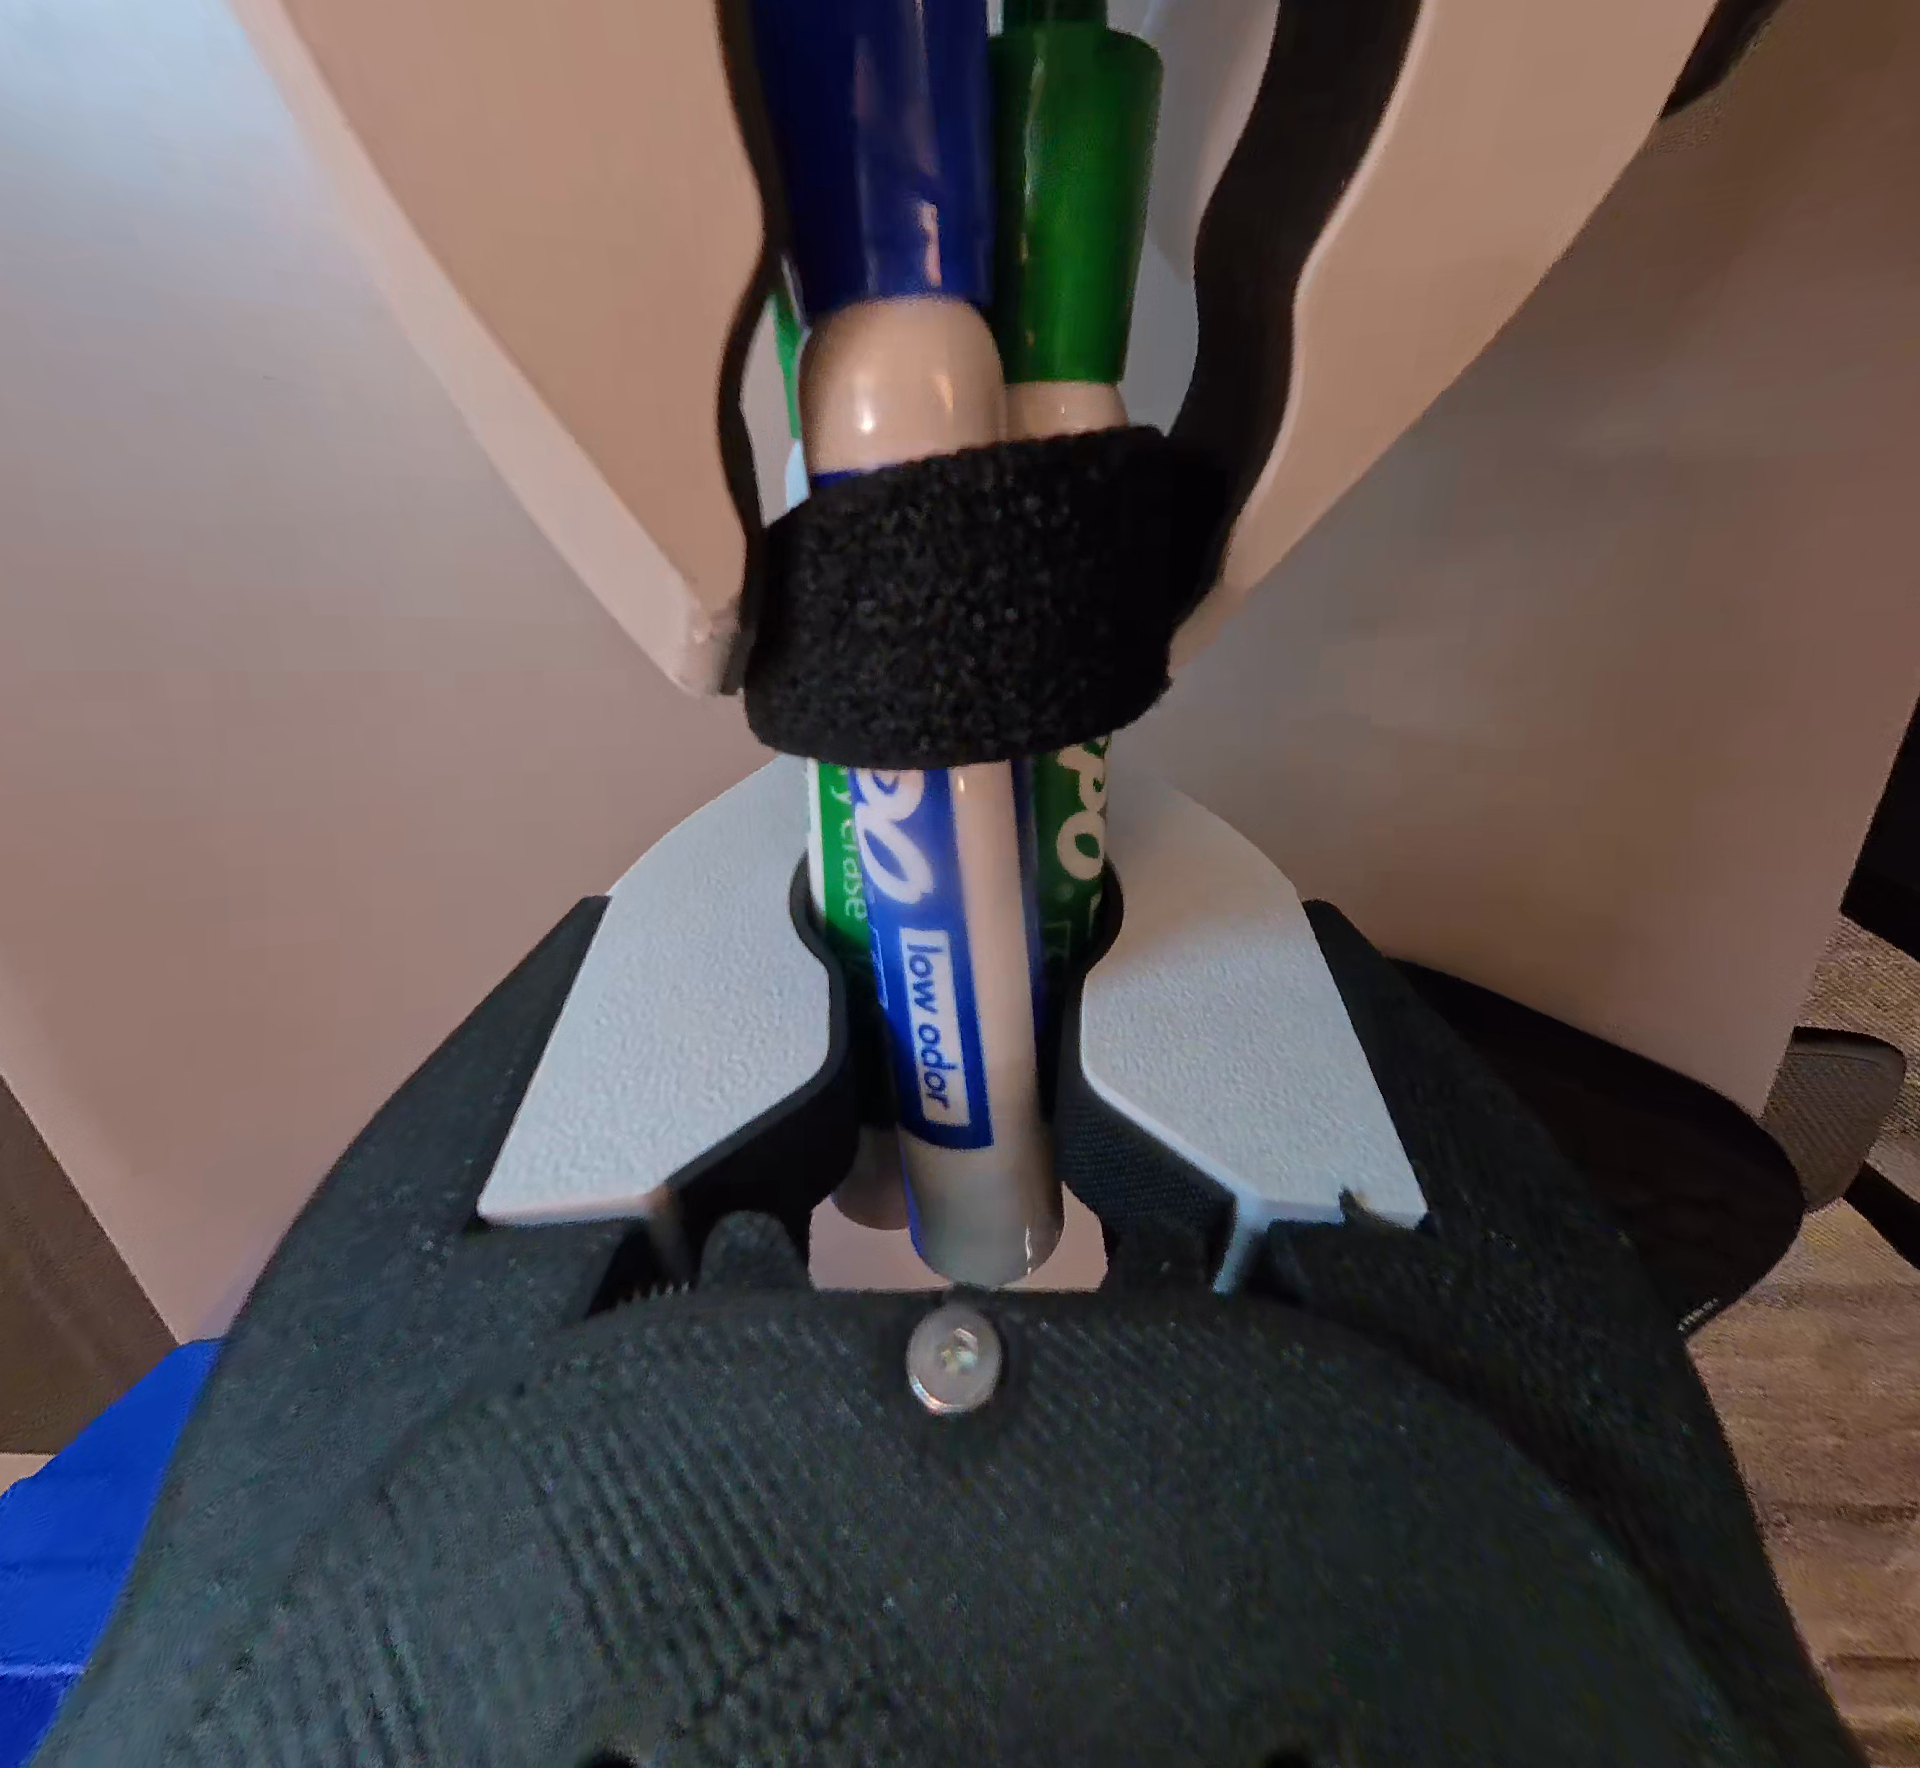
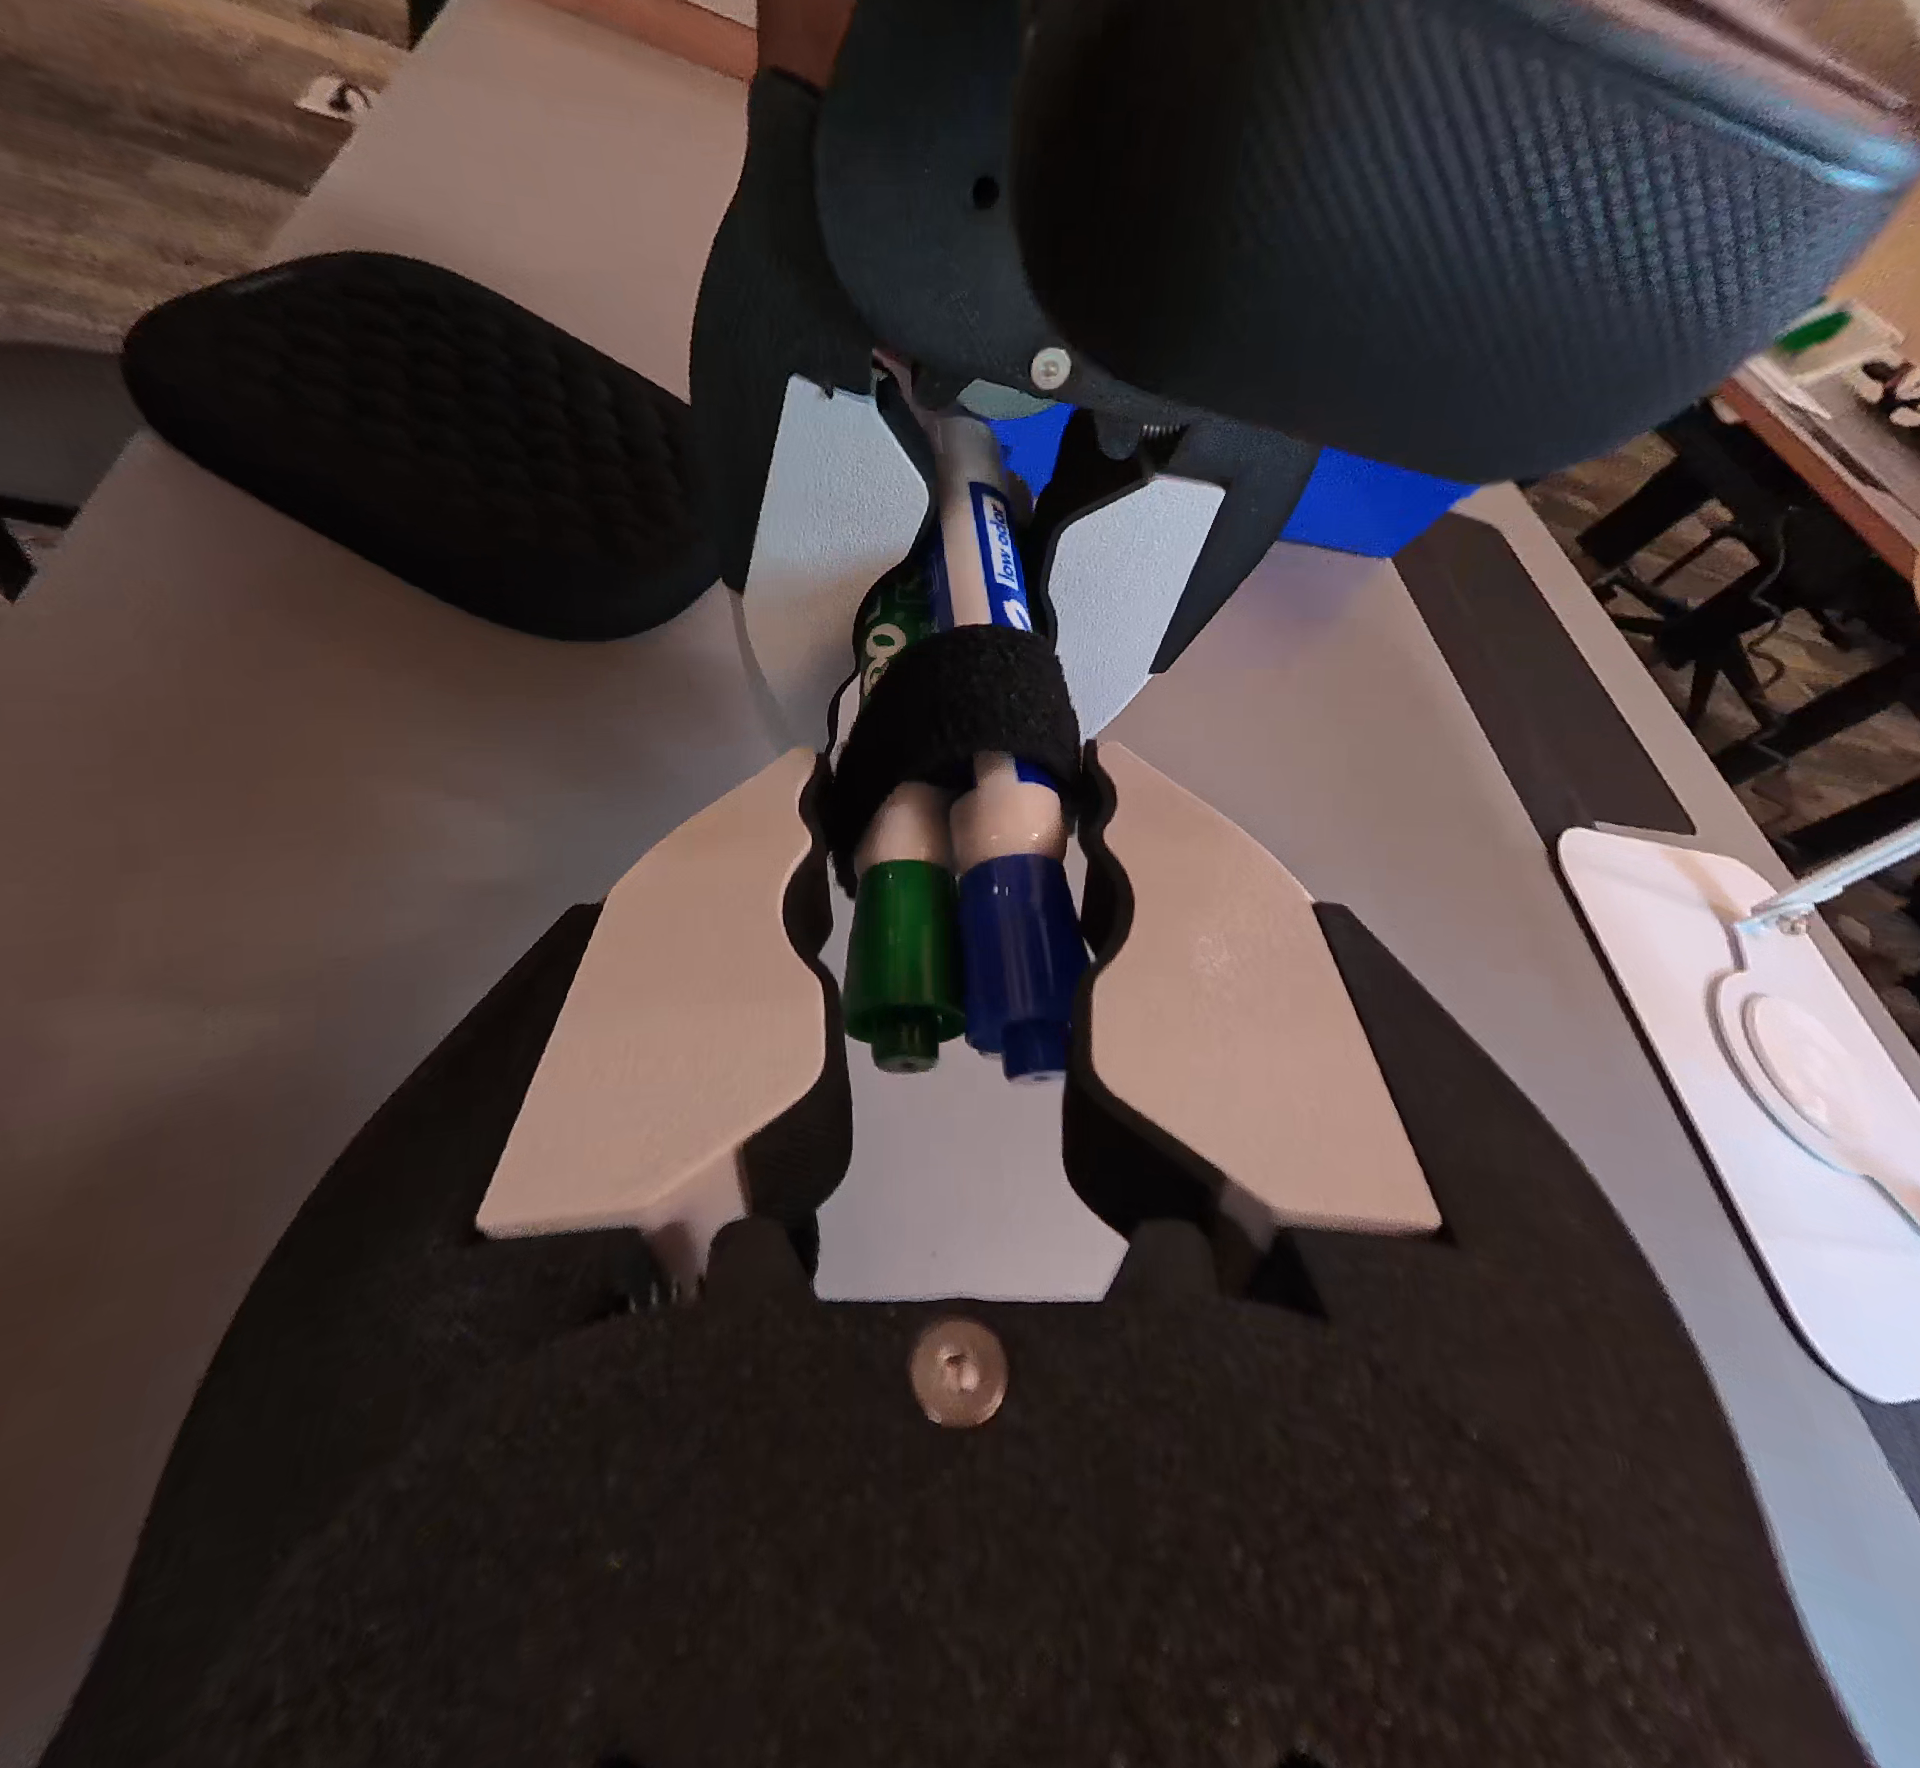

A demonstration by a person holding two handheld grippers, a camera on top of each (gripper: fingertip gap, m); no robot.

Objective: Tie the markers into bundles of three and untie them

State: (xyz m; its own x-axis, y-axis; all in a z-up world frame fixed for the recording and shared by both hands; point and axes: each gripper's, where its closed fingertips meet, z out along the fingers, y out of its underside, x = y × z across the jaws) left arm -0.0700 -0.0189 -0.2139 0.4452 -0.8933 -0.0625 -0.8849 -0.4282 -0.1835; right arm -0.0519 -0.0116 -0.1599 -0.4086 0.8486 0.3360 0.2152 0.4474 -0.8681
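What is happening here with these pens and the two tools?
A person holds a gripper in each hand, and both grip one bundle of markers from opposite ends. The left gripper is closed around the barrel ends. The right gripper closes at the cap end, right at the black strap wrapped around the bundle. A blue-capped marker and a green-capped marker show clearly. The bundle is held above a grey table. Whether the strap is being fastened or undone cannot be told.

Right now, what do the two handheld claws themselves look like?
Both match: the left claw and right claw each have a textured black printed body with a silver screw at its centre, carrying two pale grey, wedge-shaped fingers with wavy black inner edges. No cables or sleeves show.
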